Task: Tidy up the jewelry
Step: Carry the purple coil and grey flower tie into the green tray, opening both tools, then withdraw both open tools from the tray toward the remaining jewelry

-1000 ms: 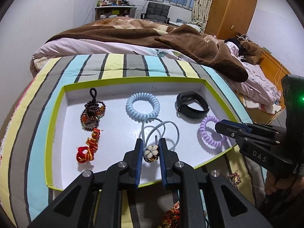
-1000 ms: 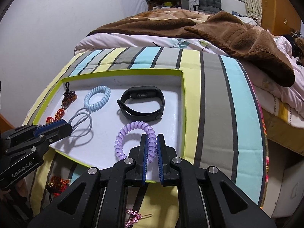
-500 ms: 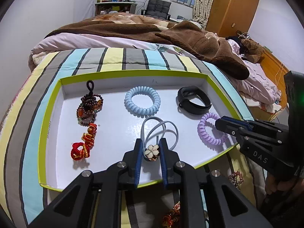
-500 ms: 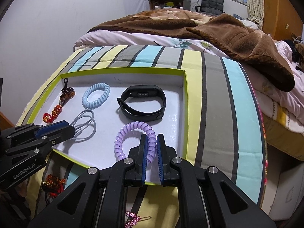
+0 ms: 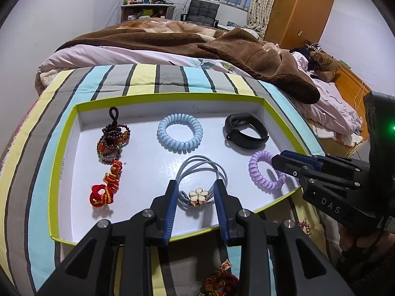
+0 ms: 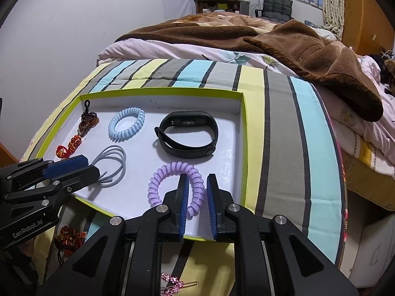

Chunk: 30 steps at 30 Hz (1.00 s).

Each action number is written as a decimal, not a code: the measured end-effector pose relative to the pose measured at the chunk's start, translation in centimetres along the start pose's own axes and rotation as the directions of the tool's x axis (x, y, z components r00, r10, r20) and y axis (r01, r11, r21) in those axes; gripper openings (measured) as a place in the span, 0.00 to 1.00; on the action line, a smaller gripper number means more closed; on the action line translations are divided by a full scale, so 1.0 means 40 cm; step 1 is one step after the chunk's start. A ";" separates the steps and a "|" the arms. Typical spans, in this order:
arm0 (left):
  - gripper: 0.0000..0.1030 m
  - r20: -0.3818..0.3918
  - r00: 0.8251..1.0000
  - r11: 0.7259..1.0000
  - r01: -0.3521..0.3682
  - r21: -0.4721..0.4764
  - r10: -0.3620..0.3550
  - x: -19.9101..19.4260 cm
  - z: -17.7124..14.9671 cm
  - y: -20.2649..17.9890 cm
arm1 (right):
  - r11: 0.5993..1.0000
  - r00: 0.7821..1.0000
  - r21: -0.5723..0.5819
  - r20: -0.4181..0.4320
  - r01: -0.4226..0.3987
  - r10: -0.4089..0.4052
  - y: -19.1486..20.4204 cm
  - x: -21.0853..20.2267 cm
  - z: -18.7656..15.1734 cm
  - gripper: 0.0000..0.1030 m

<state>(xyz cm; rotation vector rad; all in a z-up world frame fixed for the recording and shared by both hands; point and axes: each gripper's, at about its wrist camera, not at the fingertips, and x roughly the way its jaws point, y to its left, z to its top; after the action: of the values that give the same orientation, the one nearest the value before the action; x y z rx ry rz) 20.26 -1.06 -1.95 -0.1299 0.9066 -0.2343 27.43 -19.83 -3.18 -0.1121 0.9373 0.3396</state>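
Note:
A white tray with a lime rim (image 5: 172, 95) lies on a striped blanket. My left gripper (image 5: 195, 187) is over its near edge. Its jaws are opening, and the grey hair tie with a white flower (image 5: 197, 196) lies between them, clear of the pads. My right gripper (image 6: 197, 180) straddles the purple coil tie (image 6: 197, 192). Its jaws are opening too, with a small gap at the pads. Also in the tray are a blue coil tie (image 5: 172, 145), a black fitness band (image 5: 246, 140), a dark bead bracelet (image 5: 112, 143) and a red knot charm (image 5: 103, 192).
A red and gold ornament (image 6: 69, 239) and a pink rhinestone hair clip (image 6: 172, 283) lie on the striped blanket (image 6: 279, 123) in front of the tray. A brown blanket (image 6: 308, 49) is heaped behind. The bed's edge drops off to the right.
The left jaws have spread and let go of the flower hair tie, which now rests on the tray floor. The right jaws have widened around the purple coil tie. Neither hand has shifted.

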 end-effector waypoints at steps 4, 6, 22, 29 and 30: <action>0.38 0.016 1.000 1.000 0.013 -0.008 -0.013 -0.023 -0.002 0.000 | 1.000 1.000 0.012 0.006 -0.012 0.012 -0.003 -0.006 -0.002 0.24; 0.39 0.024 0.999 1.000 0.025 -0.009 -0.025 -0.036 -0.004 0.000 | 1.000 1.000 0.016 0.014 -0.022 0.022 -0.002 -0.016 -0.004 0.33; 0.47 0.152 0.988 0.997 0.013 -0.082 -0.001 -0.224 -0.089 0.048 | 0.995 0.989 0.011 0.114 -0.098 0.096 0.050 -0.158 -0.087 0.36; 0.49 0.185 0.983 0.992 0.015 -0.123 0.008 -0.278 -0.159 0.072 | 0.991 0.986 -0.007 0.096 -0.133 0.133 0.109 -0.176 -0.157 0.36; 0.49 0.186 0.983 0.992 0.011 -0.125 0.012 -0.283 -0.169 0.075 | 0.990 0.985 -0.009 0.093 -0.143 0.143 0.116 -0.177 -0.167 0.36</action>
<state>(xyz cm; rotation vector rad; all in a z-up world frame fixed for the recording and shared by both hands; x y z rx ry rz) 8.64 4.63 1.92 -0.2639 0.7348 -0.1615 16.89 -18.76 -1.20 -0.0304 0.8539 0.4746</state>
